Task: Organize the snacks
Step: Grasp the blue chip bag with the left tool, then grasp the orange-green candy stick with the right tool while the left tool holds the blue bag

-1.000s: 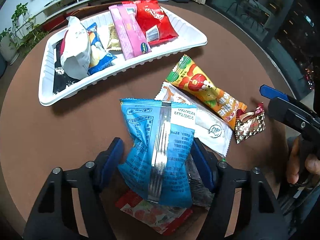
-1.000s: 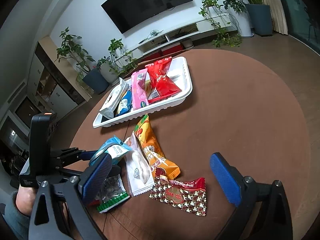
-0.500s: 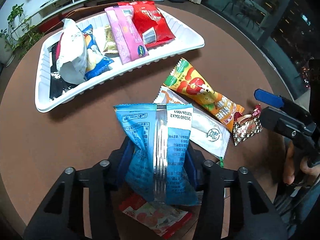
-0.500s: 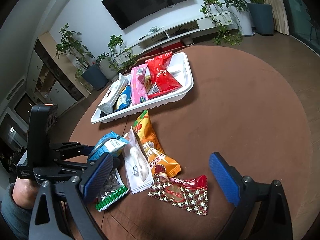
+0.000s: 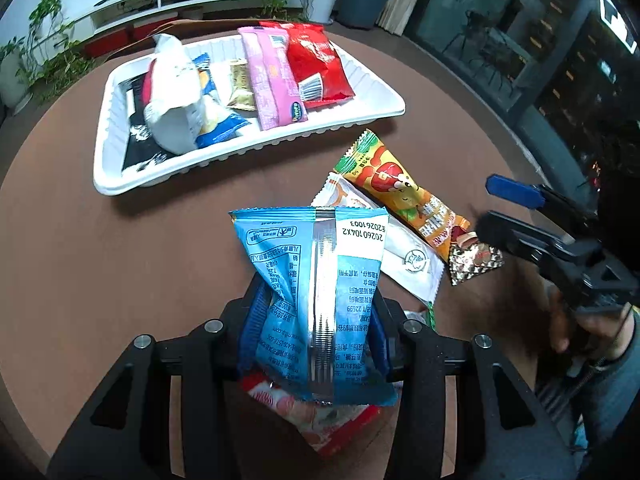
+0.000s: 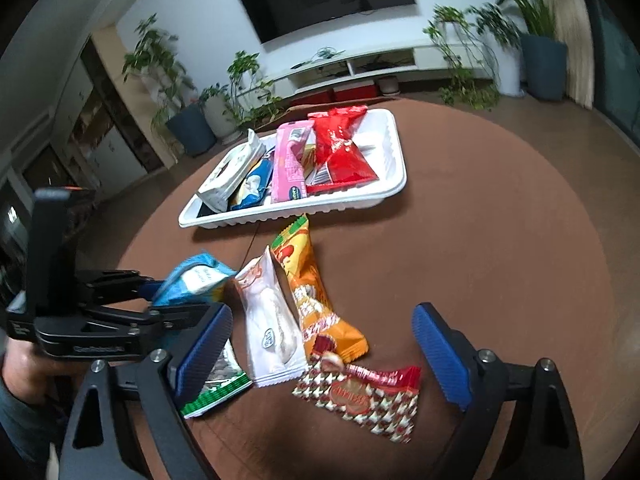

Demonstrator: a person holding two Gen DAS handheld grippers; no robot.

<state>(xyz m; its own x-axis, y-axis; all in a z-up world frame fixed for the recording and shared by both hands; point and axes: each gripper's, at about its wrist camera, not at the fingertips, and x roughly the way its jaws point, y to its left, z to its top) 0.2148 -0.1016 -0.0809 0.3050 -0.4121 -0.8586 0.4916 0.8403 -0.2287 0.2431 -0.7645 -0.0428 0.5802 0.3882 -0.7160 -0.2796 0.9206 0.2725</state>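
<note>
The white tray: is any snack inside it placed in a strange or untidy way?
Yes. In the white tray, the red packet and pink packet stick out over the far rim. The white pouch lies on the blue packet instead of flat beside it.

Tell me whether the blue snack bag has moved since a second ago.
Yes. The blue snack bag, now pinched by the left hand-held gripper, has lifted off the table, towards the white tray.

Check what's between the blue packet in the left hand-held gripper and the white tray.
Nothing: in the left wrist view only bare brown table lies between the blue packet, clamped in the left hand-held gripper, and the white tray.
</note>
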